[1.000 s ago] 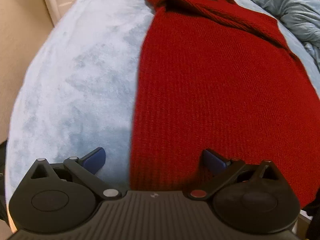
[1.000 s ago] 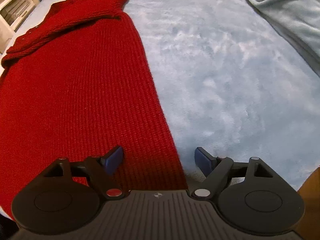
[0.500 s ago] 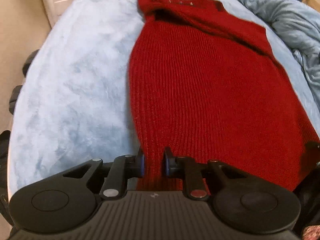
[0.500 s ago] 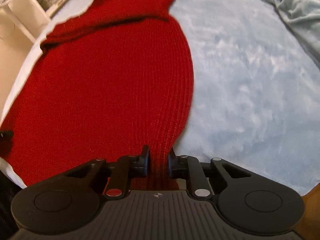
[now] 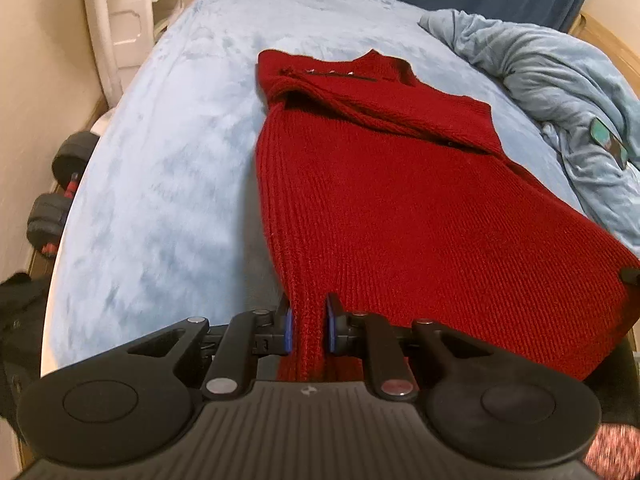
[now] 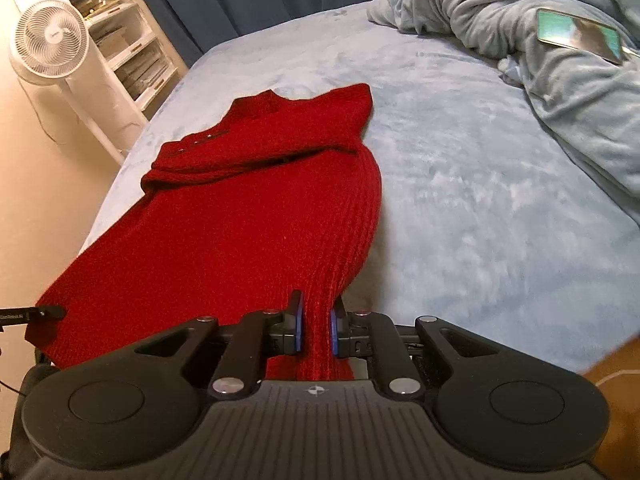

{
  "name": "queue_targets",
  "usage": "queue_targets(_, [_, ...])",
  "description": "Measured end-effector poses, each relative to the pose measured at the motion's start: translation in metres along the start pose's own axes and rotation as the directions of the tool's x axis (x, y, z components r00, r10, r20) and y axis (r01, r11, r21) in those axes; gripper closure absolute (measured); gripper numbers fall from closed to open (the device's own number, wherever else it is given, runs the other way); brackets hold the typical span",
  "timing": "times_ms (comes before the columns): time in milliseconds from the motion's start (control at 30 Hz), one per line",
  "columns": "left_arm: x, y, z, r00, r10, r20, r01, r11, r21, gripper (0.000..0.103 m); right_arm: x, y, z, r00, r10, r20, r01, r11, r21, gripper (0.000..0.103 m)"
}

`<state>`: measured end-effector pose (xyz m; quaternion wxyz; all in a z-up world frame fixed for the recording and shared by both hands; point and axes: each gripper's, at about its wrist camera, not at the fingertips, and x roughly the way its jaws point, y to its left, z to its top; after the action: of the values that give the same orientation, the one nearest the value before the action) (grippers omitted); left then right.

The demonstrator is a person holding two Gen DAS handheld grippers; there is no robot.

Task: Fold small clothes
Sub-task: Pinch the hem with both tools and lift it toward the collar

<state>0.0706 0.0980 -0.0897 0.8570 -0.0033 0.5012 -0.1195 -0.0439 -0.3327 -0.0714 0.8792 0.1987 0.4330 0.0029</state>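
Pale blue plush bedspread [image 5: 168, 184] carries the red ribbed knit garment [image 5: 392, 200], sleeves already folded across its far end. Left gripper [image 5: 308, 326] and right gripper [image 6: 316, 330] each pinch a near hem corner; lengthwise fold remains.

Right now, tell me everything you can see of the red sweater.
The red sweater is a chunky rib knit, lying lengthwise on the pale blue bed cover. Its collar end lies far, with a sleeve folded across the chest. The left gripper and right gripper each pinch a near hem corner, lifting it.
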Motion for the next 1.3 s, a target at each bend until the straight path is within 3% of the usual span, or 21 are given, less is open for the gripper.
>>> queue_targets(233, [-0.021, 0.016, -0.060, 0.998, -0.037, -0.057, 0.035, 0.999, -0.035, 0.086, -0.039, -0.002, -0.049, 0.999, 0.006, -0.047, -0.002, 0.998, 0.069, 0.091])
queue_targets(333, [-0.018, 0.022, -0.062, 0.996, -0.050, -0.067, 0.045, 0.996, -0.080, 0.086, -0.038, -0.002, -0.048, 0.998, 0.005, -0.061, 0.000, 0.996, 0.086, 0.091])
queue_targets(433, [-0.017, 0.026, -0.045, 0.995, -0.074, -0.069, 0.066, 0.992, -0.108, 0.086, -0.033, 0.000, -0.029, 0.997, 0.017, -0.081, -0.010, 0.996, 0.093, 0.091])
queue_targets(533, [-0.014, 0.032, -0.002, 0.992, -0.105, -0.066, 0.096, 0.986, -0.134, 0.087, -0.019, 0.000, 0.012, 0.995, 0.029, -0.099, -0.018, 0.994, 0.110, 0.091])
queue_targets(667, [0.004, 0.038, 0.093, 0.993, -0.114, -0.035, 0.107, 0.984, -0.145, 0.087, 0.018, -0.008, 0.099, 0.995, 0.055, -0.089, -0.039, 0.984, 0.175, 0.092])
queue_targets(800, [0.061, 0.040, 0.208, 0.998, -0.068, -0.004, 0.067, 0.988, -0.143, 0.087, 0.094, -0.021, 0.202, 0.997, 0.023, -0.073, -0.005, 0.972, 0.234, 0.095])
queue_targets(833, [0.083, 0.045, 0.235, 0.998, -0.063, 0.006, 0.063, 0.982, -0.175, 0.087, 0.115, -0.027, 0.219, 0.997, 0.013, -0.076, 0.007, 0.965, 0.264, 0.094])
queue_targets(900, [0.116, 0.056, 0.280, 0.998, -0.004, 0.064, 0.022, 0.958, -0.286, 0.087, 0.158, -0.036, 0.250, 0.995, -0.087, -0.044, 0.097, 0.943, 0.317, 0.093])
queue_targets(933, [0.127, 0.061, 0.300, 0.991, 0.039, 0.127, 0.003, 0.951, -0.308, 0.083, 0.176, -0.037, 0.260, 0.992, -0.123, 0.005, 0.116, 0.950, 0.290, 0.090])
queue_targets(967, [0.139, 0.064, 0.317, 0.979, 0.111, 0.172, -0.053, 0.948, -0.313, 0.054, 0.190, -0.039, 0.263, 0.985, -0.168, 0.040, 0.152, 0.951, 0.270, 0.079])
queue_targets(1000, [0.149, 0.067, 0.327, 0.973, 0.161, 0.163, -0.100, 0.939, -0.330, 0.012, 0.203, -0.044, 0.263, 0.974, -0.223, 0.045, 0.203, 0.941, 0.272, 0.057])
queue_targets(1033, [0.161, 0.072, 0.333, 0.971, 0.201, 0.132, -0.143, 0.924, -0.355, 0.004, 0.213, -0.050, 0.259, 0.967, -0.252, 0.028, 0.234, 0.929, 0.286, 0.047])
queue_targets(1100, [0.175, 0.079, 0.329, 0.967, 0.213, 0.140, -0.154, 0.925, -0.348, 0.003, 0.222, -0.068, 0.237, 0.978, -0.205, 0.024, 0.186, 0.926, 0.329, 0.046])
queue_targets(1300, [0.214, 0.087, 0.279, 0.989, 0.130, 0.070, -0.106, 0.956, -0.275, 0.003, 0.244, -0.101, 0.184, 0.997, -0.081, -0.017, 0.081, 0.910, 0.407, 0.046])
